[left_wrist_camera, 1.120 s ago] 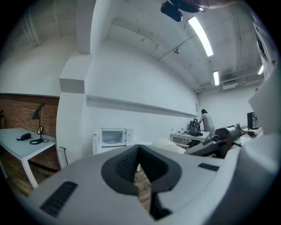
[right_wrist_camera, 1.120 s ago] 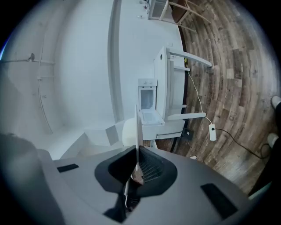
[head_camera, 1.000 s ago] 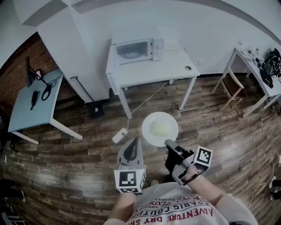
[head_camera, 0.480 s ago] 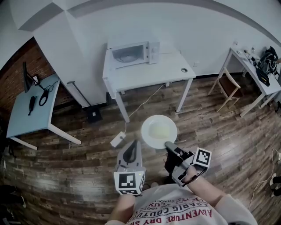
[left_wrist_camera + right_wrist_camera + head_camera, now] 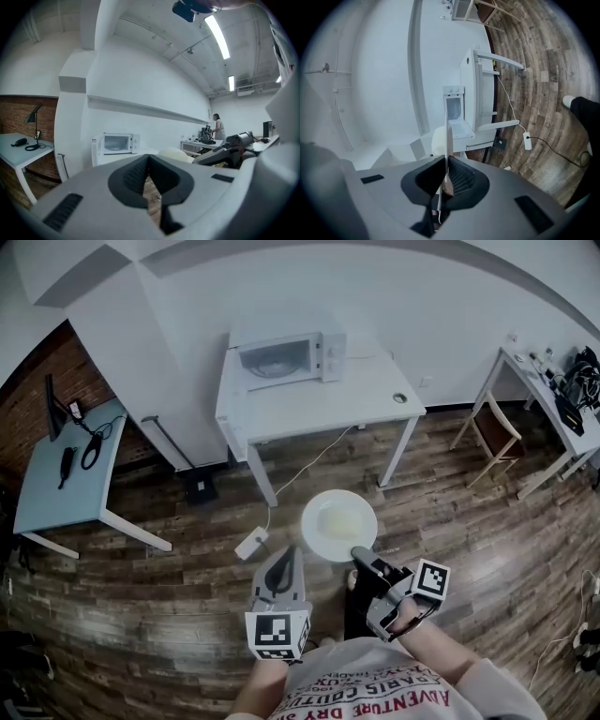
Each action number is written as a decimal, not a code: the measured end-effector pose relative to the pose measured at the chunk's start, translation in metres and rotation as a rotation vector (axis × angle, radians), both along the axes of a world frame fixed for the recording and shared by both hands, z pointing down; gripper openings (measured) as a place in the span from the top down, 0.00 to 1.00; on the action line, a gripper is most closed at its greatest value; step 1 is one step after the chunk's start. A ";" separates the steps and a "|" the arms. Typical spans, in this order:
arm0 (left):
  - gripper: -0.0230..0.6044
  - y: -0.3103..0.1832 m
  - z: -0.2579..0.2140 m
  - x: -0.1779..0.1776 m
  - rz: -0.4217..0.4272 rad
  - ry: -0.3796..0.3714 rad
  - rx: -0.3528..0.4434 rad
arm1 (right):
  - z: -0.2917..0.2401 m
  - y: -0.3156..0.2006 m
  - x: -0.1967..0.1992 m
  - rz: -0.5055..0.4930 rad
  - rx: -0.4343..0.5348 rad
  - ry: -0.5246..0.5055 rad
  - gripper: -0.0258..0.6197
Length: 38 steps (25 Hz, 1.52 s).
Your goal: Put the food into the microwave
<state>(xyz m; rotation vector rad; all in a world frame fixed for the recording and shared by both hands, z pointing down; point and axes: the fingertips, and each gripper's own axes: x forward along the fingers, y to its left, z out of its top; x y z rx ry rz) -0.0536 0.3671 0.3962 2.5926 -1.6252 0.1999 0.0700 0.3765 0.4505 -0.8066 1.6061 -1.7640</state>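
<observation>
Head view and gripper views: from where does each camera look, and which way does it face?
Head view: on the head, looking steeply down; left gripper, right gripper, shirt show.
Left gripper view: on that gripper, facing the microwave; its shut jaws show.
Right gripper view: on that gripper, facing microwave, rolled sideways; jaws grip plate.
Shared: microwave, plate.

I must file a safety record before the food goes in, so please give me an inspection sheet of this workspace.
Surface: white table, standing by the wall.
Job's things: microwave on table, door seems open; plate of food held above floor.
Clutter: small round object on table.
Grippers: right hand-held gripper shut on plate rim; left hand-held gripper shut, empty.
Cables: white cable runs from table to power strip on floor.
Surroundings: wooden floor, side table, chair.
</observation>
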 end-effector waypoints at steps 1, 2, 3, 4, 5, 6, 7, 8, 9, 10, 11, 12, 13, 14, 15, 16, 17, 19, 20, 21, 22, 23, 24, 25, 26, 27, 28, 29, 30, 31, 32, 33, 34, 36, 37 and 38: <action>0.96 -0.010 0.000 0.002 -0.008 -0.004 0.000 | 0.000 -0.011 0.002 -0.009 -0.003 -0.007 0.92; 0.96 -0.020 -0.001 0.005 -0.018 -0.006 0.001 | 0.001 -0.022 0.004 -0.020 -0.006 -0.011 0.92; 0.96 -0.031 -0.002 0.007 -0.027 -0.007 0.003 | 0.001 -0.035 0.007 -0.030 -0.009 -0.013 0.92; 0.96 -0.042 -0.004 0.011 -0.036 -0.008 0.005 | 0.000 -0.047 0.010 -0.040 -0.010 -0.014 0.92; 0.96 -0.054 -0.006 0.015 -0.044 -0.010 0.009 | -0.002 -0.061 0.014 -0.049 -0.009 -0.014 0.92; 0.96 -0.067 -0.009 0.019 -0.053 -0.012 0.013 | -0.005 -0.074 0.018 -0.058 -0.005 -0.013 0.92; 0.96 -0.080 -0.011 0.023 -0.063 -0.014 0.017 | -0.008 -0.089 0.023 -0.066 0.000 -0.010 0.92; 0.96 -0.093 -0.014 0.028 -0.073 -0.016 0.021 | -0.010 -0.103 0.028 -0.074 0.005 -0.008 0.92; 0.96 -0.107 -0.016 0.033 -0.083 -0.016 0.023 | -0.012 -0.118 0.034 -0.084 0.010 -0.007 0.92; 0.96 -0.120 -0.018 0.038 -0.093 -0.016 0.026 | -0.014 -0.132 0.039 -0.095 0.013 -0.009 0.92; 0.96 -0.133 -0.019 0.044 -0.102 -0.016 0.028 | -0.016 -0.146 0.045 -0.107 0.017 -0.010 0.92; 0.96 -0.146 -0.021 0.051 -0.109 -0.017 0.031 | -0.018 -0.159 0.051 -0.119 0.020 -0.011 0.92; 0.96 -0.160 -0.022 0.058 -0.114 -0.018 0.034 | -0.020 -0.174 0.057 -0.130 0.023 -0.009 0.92; 0.96 -0.173 -0.023 0.065 -0.118 -0.019 0.036 | -0.021 -0.188 0.063 -0.139 0.026 -0.007 0.92; 0.96 -0.185 -0.023 0.071 -0.121 -0.019 0.038 | -0.022 -0.202 0.068 -0.147 0.030 -0.004 0.92; 0.96 -0.197 -0.024 0.076 -0.126 -0.019 0.039 | -0.023 -0.215 0.074 -0.153 0.033 0.000 0.92; 0.96 -0.207 -0.024 0.081 -0.132 -0.017 0.040 | -0.023 -0.227 0.078 -0.158 0.036 0.004 0.92; 0.96 -0.227 -0.025 0.087 -0.144 -0.012 0.040 | -0.025 -0.248 0.087 -0.165 0.039 0.008 0.92; 0.96 -0.235 -0.025 0.090 -0.149 -0.010 0.039 | -0.026 -0.257 0.090 -0.167 0.039 0.008 0.92; 0.96 -0.243 -0.024 0.091 -0.153 -0.009 0.037 | -0.026 -0.265 0.093 -0.169 0.039 0.009 0.92; 0.96 -0.250 -0.023 0.092 -0.158 -0.010 0.033 | -0.025 -0.273 0.095 -0.171 0.037 0.009 0.92; 0.96 -0.257 -0.021 0.092 -0.162 -0.011 0.027 | -0.024 -0.280 0.097 -0.172 0.034 0.009 0.92; 0.96 -0.264 -0.018 0.092 -0.166 -0.012 0.019 | -0.022 -0.287 0.098 -0.173 0.029 0.009 0.92; 0.96 -0.272 -0.015 0.092 -0.167 -0.011 0.010 | -0.020 -0.294 0.099 -0.172 0.023 0.009 0.92; 0.96 -0.280 -0.012 0.091 -0.165 -0.010 0.002 | -0.018 -0.302 0.098 -0.171 0.016 0.010 0.92; 0.96 -0.289 -0.009 0.091 -0.162 -0.010 -0.004 | -0.015 -0.310 0.098 -0.168 0.009 0.009 0.92; 0.96 -0.298 -0.007 0.090 -0.158 -0.010 -0.009 | -0.012 -0.318 0.096 -0.166 0.003 0.009 0.92; 0.96 -0.308 -0.004 0.089 -0.152 -0.012 -0.012 | -0.009 -0.327 0.095 -0.164 -0.003 0.009 0.92; 0.96 -0.319 -0.002 0.088 -0.143 -0.013 -0.014 | -0.006 -0.337 0.092 -0.160 -0.007 0.010 0.92; 0.96 -0.331 0.000 0.087 -0.133 -0.013 -0.016 | -0.005 -0.347 0.090 -0.154 -0.011 0.010 0.92; 0.96 -0.344 0.001 0.085 -0.121 -0.012 -0.017 | -0.004 -0.359 0.086 -0.147 -0.013 0.011 0.92; 0.96 -0.358 0.001 0.083 -0.112 -0.011 -0.014 | -0.003 -0.371 0.082 -0.140 -0.013 0.013 0.92; 0.96 -0.373 0.000 0.079 -0.105 -0.009 -0.008 | -0.002 -0.383 0.078 -0.134 -0.013 0.017 0.92; 0.96 -0.404 -0.004 0.069 -0.096 -0.005 0.008 | -0.001 -0.409 0.067 -0.127 -0.010 0.025 0.92; 0.96 -0.419 -0.005 0.063 -0.091 -0.004 0.013 | -0.001 -0.422 0.061 -0.125 -0.011 0.025 0.92; 0.96 -0.435 -0.007 0.057 -0.085 -0.002 0.015 | -0.001 -0.435 0.054 -0.121 -0.013 0.024 0.92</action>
